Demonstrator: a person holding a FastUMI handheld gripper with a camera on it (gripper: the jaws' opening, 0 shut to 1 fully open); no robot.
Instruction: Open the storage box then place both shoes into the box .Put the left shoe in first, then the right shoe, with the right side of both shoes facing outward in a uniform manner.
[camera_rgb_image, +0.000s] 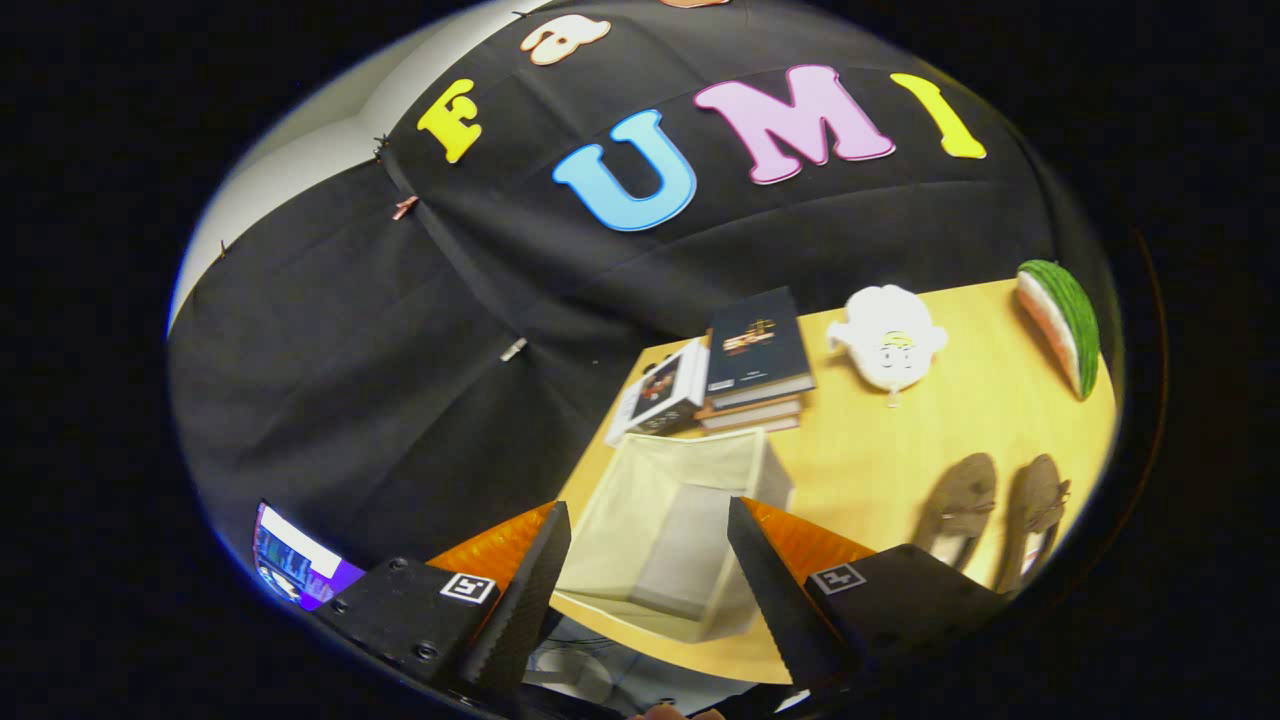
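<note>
gripper (648, 520) fingers spread wide, holding nothing, hovering above the table edge. pale fabric storage box (672, 530), square and open-topped, sits between and just beyond them on the wooden table (900, 440). two brown, possibly suede, flat shoes (995, 515) lie side by side right of box.

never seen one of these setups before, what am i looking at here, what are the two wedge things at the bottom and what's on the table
The two wedges are the fingers of a hand-held gripper; a person carries it, and the camera rides on it, looking forward. The fingers are open and hold nothing. Just ahead of them, on a wooden table, sits an open fabric storage box. Off to the side lie two brown shoes. Beyond the box are stacked books, a white plush toy and a watermelon-slice toy.
</note>
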